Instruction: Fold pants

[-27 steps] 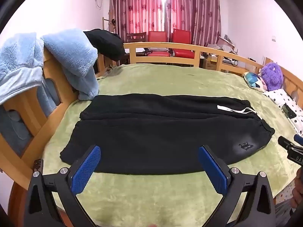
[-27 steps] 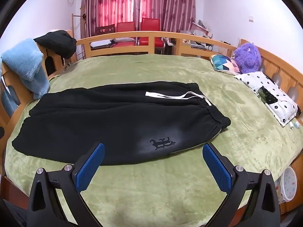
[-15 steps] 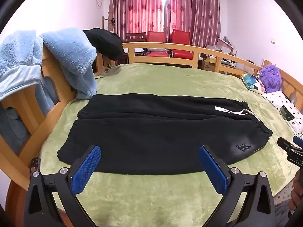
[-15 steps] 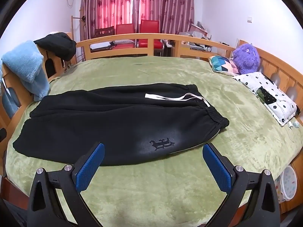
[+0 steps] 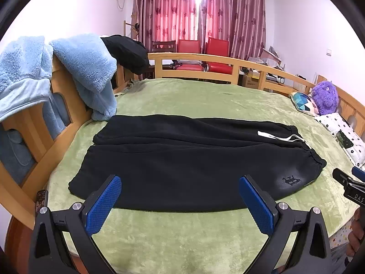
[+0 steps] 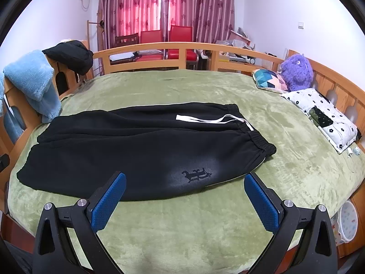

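Nearest, the left gripper [image 5: 180, 202] and right gripper [image 6: 185, 198] hover with jaws spread wide and empty, likely poised short of the near hem for a first grasp. Beyond them at 12 o'clock the pants [image 5: 194, 159] lie flat on the bed [image 5: 205, 96], legs side by side, waistband at 2 o'clock. Nothing blocks the fold. Blue towels [image 5: 86, 68] drape the rail at 10 o'clock; a purple toy [image 6: 296, 73] sits far at 1 o'clock.

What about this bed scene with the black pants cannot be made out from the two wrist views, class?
- Underside of the black pants: hidden in both views, lying flat on the green blanket.
- Right gripper: left wrist view cuts it off at the edge.
- Small dark item at the bed rail: too small to identify.
- Emblem: design unreadable.
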Available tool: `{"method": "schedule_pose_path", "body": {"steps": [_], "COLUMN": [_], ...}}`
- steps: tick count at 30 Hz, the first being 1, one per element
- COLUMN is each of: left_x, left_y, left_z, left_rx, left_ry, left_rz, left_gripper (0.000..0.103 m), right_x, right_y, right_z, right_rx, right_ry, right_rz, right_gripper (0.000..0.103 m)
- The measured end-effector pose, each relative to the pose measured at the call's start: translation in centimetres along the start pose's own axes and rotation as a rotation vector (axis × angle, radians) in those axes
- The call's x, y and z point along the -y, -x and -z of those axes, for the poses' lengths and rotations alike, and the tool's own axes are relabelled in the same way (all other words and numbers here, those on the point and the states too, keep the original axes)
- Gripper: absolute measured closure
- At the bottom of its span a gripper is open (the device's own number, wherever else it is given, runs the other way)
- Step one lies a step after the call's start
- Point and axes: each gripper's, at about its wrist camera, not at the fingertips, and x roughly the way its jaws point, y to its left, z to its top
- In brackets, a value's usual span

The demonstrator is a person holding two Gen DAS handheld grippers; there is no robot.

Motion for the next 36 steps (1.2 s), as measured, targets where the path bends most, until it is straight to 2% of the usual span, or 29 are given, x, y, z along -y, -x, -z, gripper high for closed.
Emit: {"method": "schedule_pose_path", "body": {"steps": [36], "left_x": [-0.52], "left_y": [0.32], "left_z": [0.04], "left_rx": [0.003], "left_ry": [0.014], "left_rz": [-0.006], "left_gripper": [0.0], "right_x": [-0.53], "right_y": [0.85], "right_z": [-0.15], "right_rx": [0.021], "right_ry": [-0.005], "right_rz": [-0.013], "right_gripper": [0.001]}}
